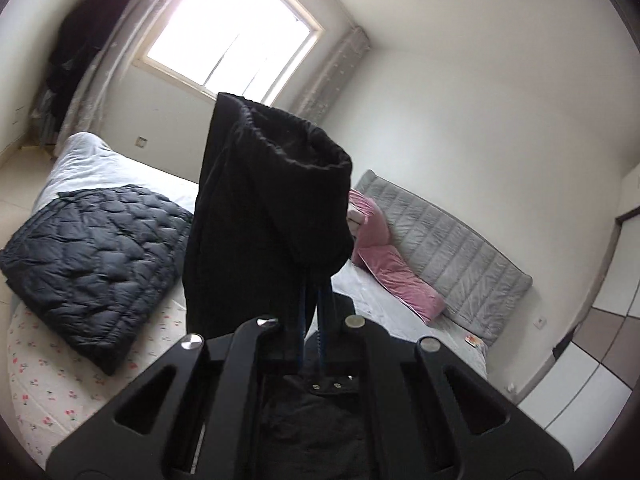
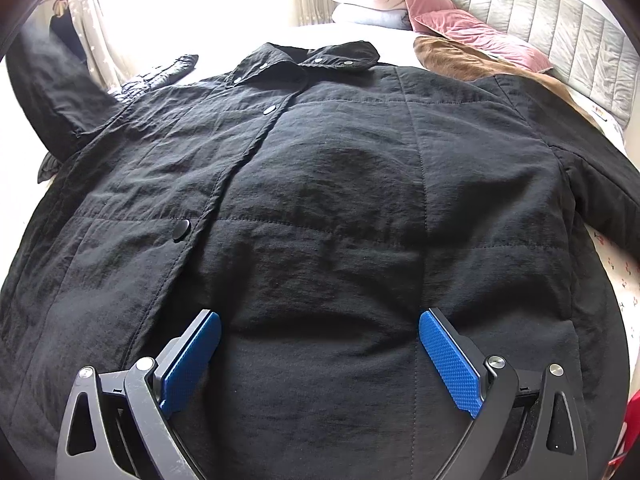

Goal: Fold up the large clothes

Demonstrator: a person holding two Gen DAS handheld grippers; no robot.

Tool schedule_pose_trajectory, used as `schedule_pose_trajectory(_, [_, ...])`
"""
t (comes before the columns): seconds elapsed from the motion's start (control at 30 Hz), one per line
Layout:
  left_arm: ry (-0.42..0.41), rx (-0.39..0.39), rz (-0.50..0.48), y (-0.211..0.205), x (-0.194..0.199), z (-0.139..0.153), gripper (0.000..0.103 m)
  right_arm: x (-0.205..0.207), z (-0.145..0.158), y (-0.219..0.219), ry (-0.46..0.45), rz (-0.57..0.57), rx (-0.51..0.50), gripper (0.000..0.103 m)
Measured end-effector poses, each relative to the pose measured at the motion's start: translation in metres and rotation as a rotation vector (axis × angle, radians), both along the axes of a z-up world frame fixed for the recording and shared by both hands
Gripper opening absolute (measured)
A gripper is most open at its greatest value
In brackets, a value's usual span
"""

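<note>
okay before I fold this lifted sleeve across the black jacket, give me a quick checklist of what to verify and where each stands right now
1. Left gripper shut on the sleeve: ok.
2. Sleeve lifted off the bed: ok.
3. Right gripper open, over the black jacket: ok.
4. Jacket front lying flat, snaps closed: ok.
5. Other sleeve spread flat: cannot tell.
6. Quilted jacket out of the fold's way: cannot tell.

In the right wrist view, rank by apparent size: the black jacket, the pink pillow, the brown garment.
1. Black jacket, largest by far, though nearest the camera.
2. Brown garment and pink pillow look alike; both partly hidden, so unranked.
</note>
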State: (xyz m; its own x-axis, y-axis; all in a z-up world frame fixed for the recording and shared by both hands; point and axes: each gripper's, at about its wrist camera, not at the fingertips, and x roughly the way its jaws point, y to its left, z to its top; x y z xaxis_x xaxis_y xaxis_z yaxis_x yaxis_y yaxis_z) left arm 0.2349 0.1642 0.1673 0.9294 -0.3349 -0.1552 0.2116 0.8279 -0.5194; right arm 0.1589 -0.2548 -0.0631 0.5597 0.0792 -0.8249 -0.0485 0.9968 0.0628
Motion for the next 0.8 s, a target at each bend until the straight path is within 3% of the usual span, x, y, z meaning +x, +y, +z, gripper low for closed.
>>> schedule_pose_trajectory(0.17, [0.051, 0.116, -0.19, -0.086, 0.015, -0.005, 0.006, 0.0, 0.001, -0.005, -0.004, -0.015, 0.021, 0.1])
schedule_pose_trajectory(0.23, [0.128, 0.173, -0.33, -0.117, 0.028, -0.018, 0.008, 0.0, 0.0, -0.007, -0.005, -0.017, 0.029, 0.1])
schedule_pose_trajectory(0.3, [0.197, 0.218, -0.416, -0.137, 0.033, -0.03, 0.014, -0.001, 0.001, -0.007, -0.008, -0.017, 0.037, 0.1])
schedule_pose_trajectory(0.33, [0.194, 0.221, -0.426, -0.138, 0.031, -0.034, 0.027, -0.001, 0.001, -0.008, -0.009, -0.018, 0.042, 0.1])
schedule_pose_trajectory(0.37, [0.167, 0.204, -0.43, -0.134, 0.027, -0.035, 0.043, -0.001, 0.001, -0.008, -0.009, -0.018, 0.047, 0.1])
schedule_pose_trajectory(0.43, [0.126, 0.178, -0.393, -0.119, 0.02, -0.036, 0.054, -0.002, 0.003, -0.01, -0.011, -0.021, 0.058, 0.1])
schedule_pose_trajectory(0.53, [0.178, 0.207, -0.323, -0.098, 0.026, -0.048, 0.054, -0.003, 0.005, -0.012, -0.013, -0.032, 0.082, 0.1])
schedule_pose_trajectory(0.6, [0.237, 0.27, -0.262, -0.087, 0.03, -0.067, 0.054, -0.004, 0.007, -0.013, -0.01, -0.036, 0.102, 0.1])
schedule_pose_trajectory(0.73, [0.333, 0.381, -0.223, -0.069, 0.04, -0.122, 0.037, -0.013, 0.025, -0.014, 0.013, -0.018, 0.204, 0.1])
schedule_pose_trajectory(0.8, [0.376, 0.392, -0.236, -0.067, 0.045, -0.153, 0.032, -0.006, 0.037, -0.018, 0.052, -0.028, 0.298, 0.1])
